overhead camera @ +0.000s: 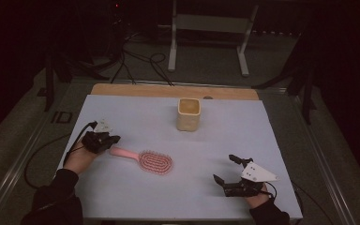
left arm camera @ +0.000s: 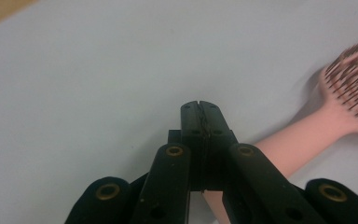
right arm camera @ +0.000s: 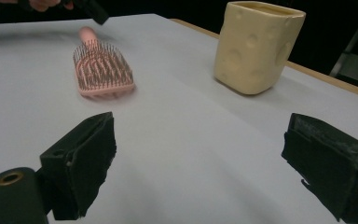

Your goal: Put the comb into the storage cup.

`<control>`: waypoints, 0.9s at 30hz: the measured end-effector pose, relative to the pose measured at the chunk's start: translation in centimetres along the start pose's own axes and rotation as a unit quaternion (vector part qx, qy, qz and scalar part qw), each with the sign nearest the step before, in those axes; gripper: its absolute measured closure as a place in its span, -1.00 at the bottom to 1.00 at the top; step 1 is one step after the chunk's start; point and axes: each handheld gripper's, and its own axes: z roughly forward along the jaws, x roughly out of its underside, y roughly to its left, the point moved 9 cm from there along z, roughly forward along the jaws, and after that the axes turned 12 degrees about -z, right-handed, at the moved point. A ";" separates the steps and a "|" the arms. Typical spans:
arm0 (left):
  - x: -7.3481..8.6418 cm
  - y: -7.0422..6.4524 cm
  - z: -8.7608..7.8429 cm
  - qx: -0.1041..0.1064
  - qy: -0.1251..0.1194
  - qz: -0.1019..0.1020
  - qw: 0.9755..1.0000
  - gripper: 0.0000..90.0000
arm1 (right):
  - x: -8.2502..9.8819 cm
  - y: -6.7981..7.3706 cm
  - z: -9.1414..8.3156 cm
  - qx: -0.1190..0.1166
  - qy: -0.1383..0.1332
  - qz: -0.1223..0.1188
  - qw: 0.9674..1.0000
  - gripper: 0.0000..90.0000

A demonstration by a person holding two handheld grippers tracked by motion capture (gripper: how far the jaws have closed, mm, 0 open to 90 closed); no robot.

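hairbrush [overhead camera: 149, 160] on table [overhead camera: 122, 197] — left of centre, cup [overhead camera: 188, 114] behind it

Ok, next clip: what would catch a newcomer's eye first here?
Probably the pink hairbrush lying bristles up, left of centre on the white table, with the left gripper at its handle end, jaws closed. Next, the pale yellow cup standing upright near the far edge. The right gripper rests open at the near right.

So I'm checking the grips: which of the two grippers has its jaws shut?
The left gripper, at the pink hairbrush's handle end: in its own view the jaws meet above the handle. The right gripper rests with jaws spread wide, nothing between them.
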 end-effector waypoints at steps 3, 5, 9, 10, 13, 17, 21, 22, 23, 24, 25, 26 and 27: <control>0.3 0.3 0.5 -0.004 0.011 0.003 1.000 1.00 | 0.1 0.0 0.0 -0.001 0.001 -0.003 1.000 -0.80; 0.4 0.4 0.7 -0.002 0.012 0.007 1.000 1.00 | 0.1 0.0 0.0 -0.002 0.001 0.000 1.000 -0.80; 0.7 0.5 1.2 0.003 0.027 0.008 1.000 1.00 | 0.1 0.0 0.0 -0.003 0.002 -0.002 1.000 -0.80; 0.7 0.5 1.2 0.003 0.027 0.008 1.000 1.00 | 0.1 0.0 0.1 -0.003 0.001 -0.001 1.000 -0.80; 1.1 0.5 1.4 0.006 0.038 0.011 0.999 1.00 | 0.1 0.0 0.0 -0.002 0.001 0.001 1.000 -0.80; 1.1 0.4 1.1 0.006 0.034 0.016 0.999 1.00 | 0.1 -0.1 0.0 -0.001 0.001 0.003 1.000 -0.80; 1.3 0.1 0.8 0.014 0.043 0.023 0.999 1.00 | 0.2 0.0 0.0 -0.003 0.002 0.002 1.000 -0.80; 1.4 0.0 0.8 0.016 0.049 0.025 0.998 1.00 | 0.2 0.0 0.0 -0.003 0.002 0.002 1.000 -0.80; 1.5 -0.1 0.7 0.018 0.052 0.025 0.998 1.00 | 0.1 0.0 0.0 -0.002 0.001 0.002 1.000 -0.80; 1.7 -0.1 0.6 0.018 0.057 0.026 0.998 1.00 | 0.1 -0.1 0.0 -0.002 0.001 0.002 1.000 -0.80; 1.8 -0.2 0.5 0.020 0.057 0.027 0.998 1.00 | 0.1 -0.1 0.0 -0.001 0.001 0.005 1.000 -0.79; 2.0 -0.3 0.4 0.022 0.058 0.028 0.998 1.00 | 0.1 -0.1 0.0 0.000 0.002 0.004 1.000 -0.79; 2.1 -0.4 0.3 0.023 0.060 0.030 0.997 1.00 | 0.1 -0.1 0.0 0.000 0.002 0.004 1.000 -0.79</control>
